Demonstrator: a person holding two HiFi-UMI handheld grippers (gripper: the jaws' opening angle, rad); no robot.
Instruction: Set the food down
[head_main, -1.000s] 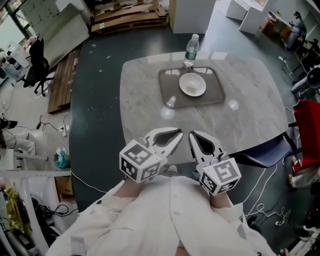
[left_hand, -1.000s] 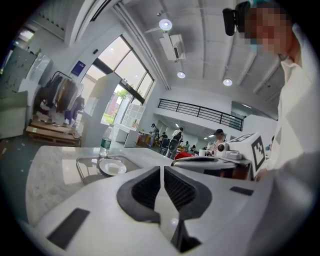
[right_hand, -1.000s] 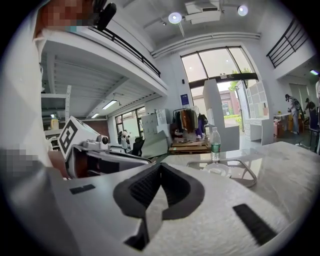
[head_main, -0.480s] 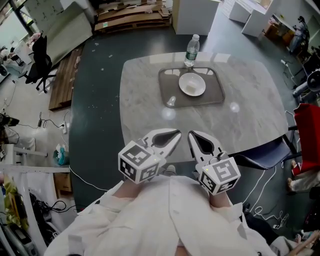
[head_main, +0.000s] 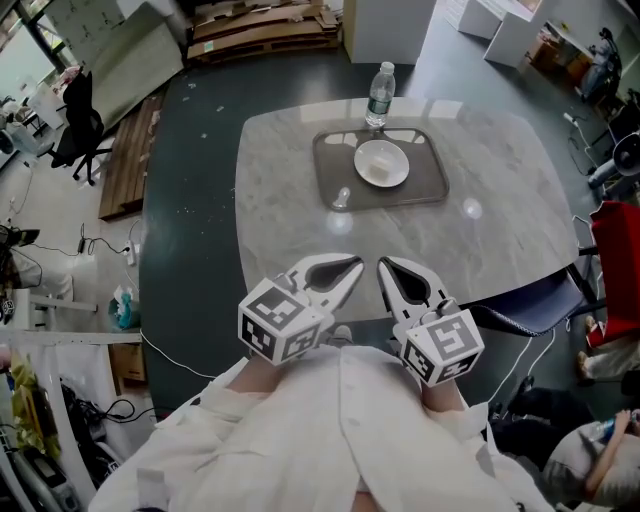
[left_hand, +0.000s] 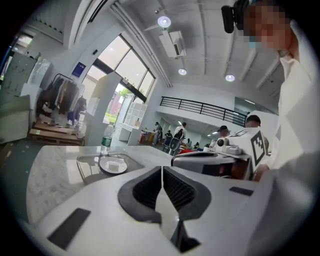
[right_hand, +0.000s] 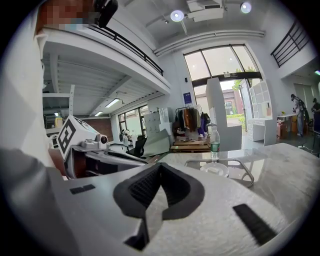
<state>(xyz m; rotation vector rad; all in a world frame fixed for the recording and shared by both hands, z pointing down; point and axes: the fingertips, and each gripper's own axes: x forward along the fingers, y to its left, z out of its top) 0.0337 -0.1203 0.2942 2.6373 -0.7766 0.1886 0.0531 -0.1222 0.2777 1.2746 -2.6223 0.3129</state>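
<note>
Both grippers have been kept at the marble worktop's (head_main: 500, 220) near edge: the left gripper (head_main: 357, 266) and right gripper (head_main: 383, 268) are each closed on nothing. The hands are hidden behind marker cubes and white sleeves. Farther off, pale food (head_main: 378, 170), hard to make out, lies in a white bowl (head_main: 392, 152) on a grey tray (head_main: 330, 190). A bottle (head_main: 379, 95) stands at the tray's far edge. Dark floor (head_main: 190, 200) and wooden pallets (head_main: 260, 35) lie beyond.
</note>
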